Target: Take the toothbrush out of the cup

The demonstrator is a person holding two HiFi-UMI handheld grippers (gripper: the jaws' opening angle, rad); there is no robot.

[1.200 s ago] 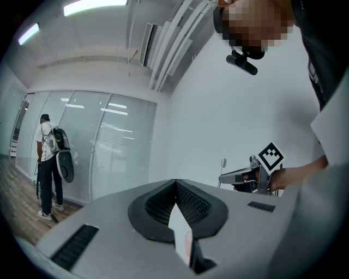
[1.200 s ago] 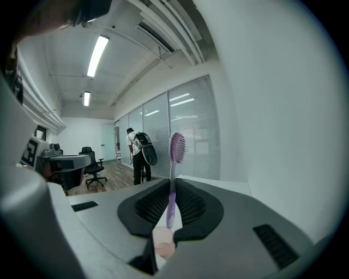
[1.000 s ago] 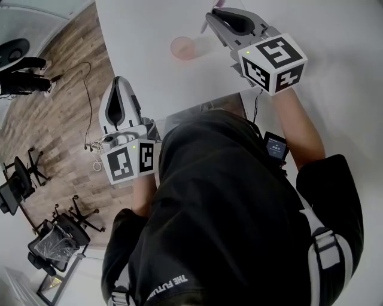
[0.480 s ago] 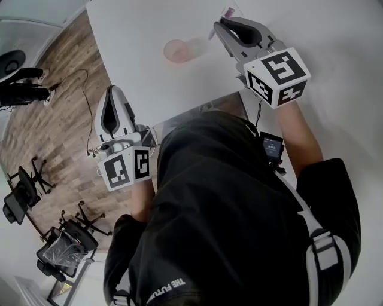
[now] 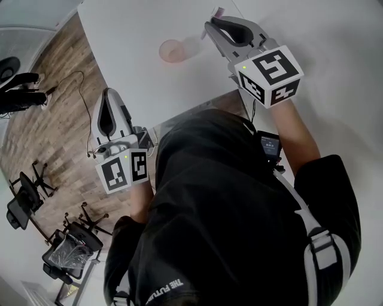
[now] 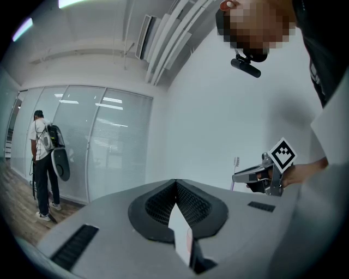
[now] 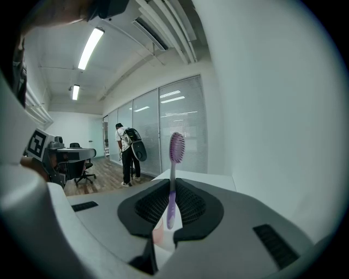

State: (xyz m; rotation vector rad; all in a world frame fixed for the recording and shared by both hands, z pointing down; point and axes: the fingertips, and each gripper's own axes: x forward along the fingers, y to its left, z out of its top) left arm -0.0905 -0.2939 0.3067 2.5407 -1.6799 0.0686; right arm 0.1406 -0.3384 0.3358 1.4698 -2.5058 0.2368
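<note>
A purple toothbrush (image 7: 173,180) stands upright between the jaws of my right gripper (image 7: 172,188), which is shut on its handle. In the head view the right gripper (image 5: 210,27) is over the white table (image 5: 131,36), just right of the empty pink cup (image 5: 173,51), with the brush head (image 5: 217,11) poking out past the jaws. The toothbrush is clear of the cup. My left gripper (image 5: 109,94) hangs off the table's left edge over the floor, shut (image 6: 175,182) with nothing in it. From the left gripper view the toothbrush (image 6: 235,166) and right gripper (image 6: 267,173) show at the right.
A wood floor (image 5: 54,119) with cables and office chairs (image 5: 66,251) lies left of the table. A person with a backpack (image 7: 130,152) stands by glass partitions. A dark slab (image 5: 203,107) lies at the table's near edge.
The right gripper with the toothbrush has stayed lifted beside the cup, drifting only slightly. The left gripper has sunk a little toward the lower left.
</note>
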